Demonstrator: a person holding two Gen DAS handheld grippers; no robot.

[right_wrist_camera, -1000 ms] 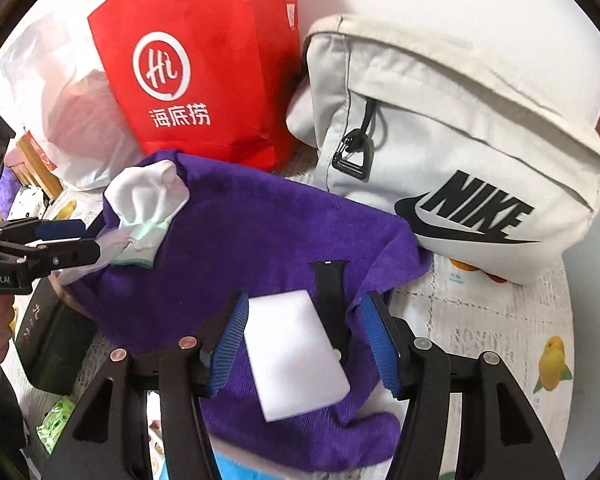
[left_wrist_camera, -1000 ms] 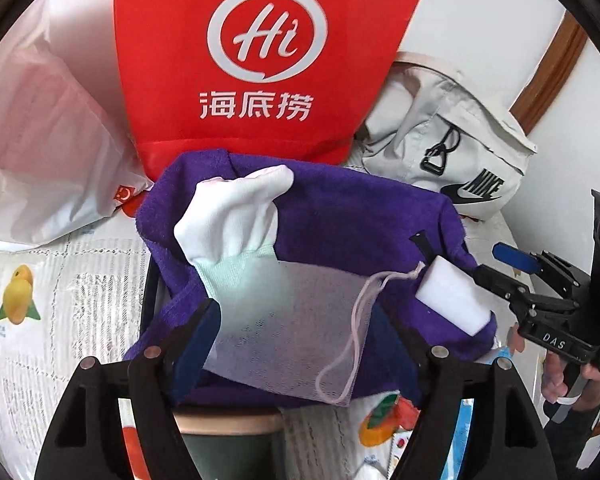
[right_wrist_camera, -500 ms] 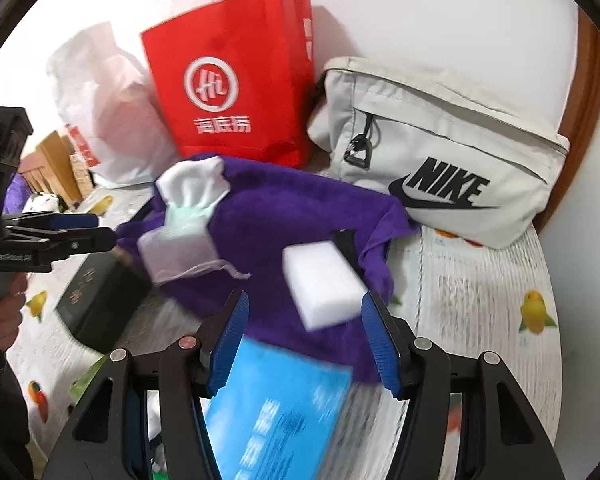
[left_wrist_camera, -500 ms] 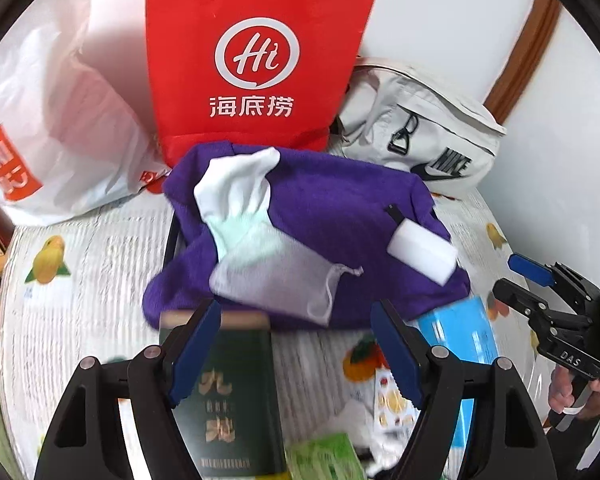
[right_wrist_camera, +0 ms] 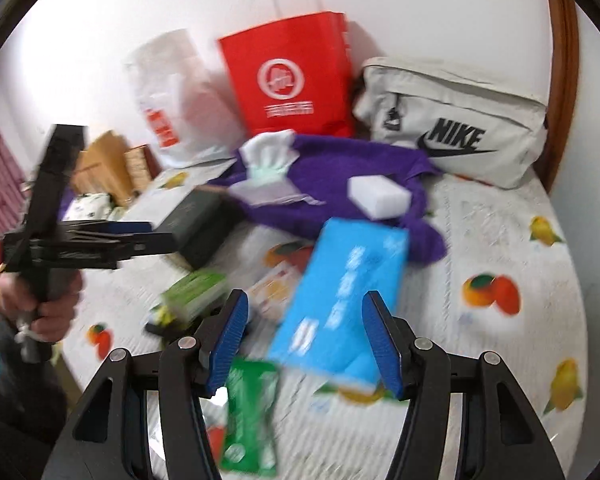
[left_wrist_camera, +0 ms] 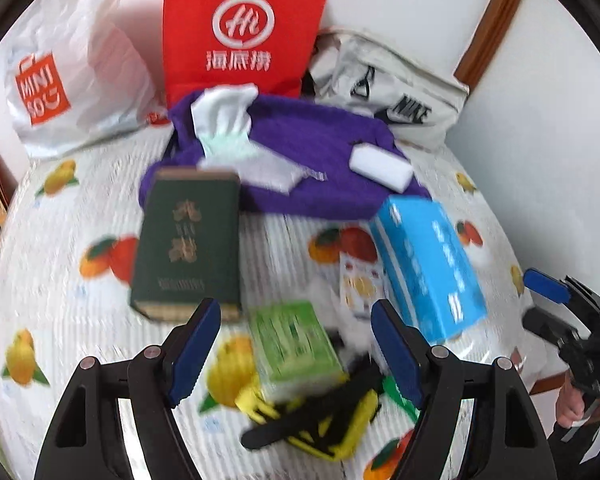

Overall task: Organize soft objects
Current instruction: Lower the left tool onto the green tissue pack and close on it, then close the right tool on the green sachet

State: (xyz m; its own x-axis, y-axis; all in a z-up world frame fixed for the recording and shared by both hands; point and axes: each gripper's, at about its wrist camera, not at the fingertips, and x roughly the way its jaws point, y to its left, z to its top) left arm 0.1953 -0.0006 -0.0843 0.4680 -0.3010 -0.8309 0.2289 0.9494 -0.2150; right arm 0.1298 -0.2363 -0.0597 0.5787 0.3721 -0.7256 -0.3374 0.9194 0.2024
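Observation:
A purple towel [left_wrist_camera: 320, 140] [right_wrist_camera: 340, 168] lies at the back of the table. On it rest a white glove [left_wrist_camera: 224, 116] [right_wrist_camera: 268, 156], a white mesh drawstring pouch [left_wrist_camera: 268, 168] [right_wrist_camera: 272, 194] and a white sponge block [left_wrist_camera: 380, 166] [right_wrist_camera: 378, 196]. My left gripper [left_wrist_camera: 296, 348] is open and empty, above the front of the table, well back from the towel. My right gripper [right_wrist_camera: 300, 340] is open and empty, over a blue box [right_wrist_camera: 344, 296]. The left gripper also shows in the right wrist view [right_wrist_camera: 140, 236].
A dark green box [left_wrist_camera: 188, 240], a blue box [left_wrist_camera: 428, 268], a green packet [left_wrist_camera: 296, 340] and a yellow-black item [left_wrist_camera: 320, 420] lie on the fruit-print tablecloth [left_wrist_camera: 60, 280]. A red paper bag [left_wrist_camera: 240, 28], white Miniso bag [left_wrist_camera: 68, 80] and Nike bag [right_wrist_camera: 456, 120] stand against the wall.
Both grippers have pulled back and up from the towel. The mesh pouch and the sponge, earlier between the fingers, now lie on the towel. The boxes in front have come into view.

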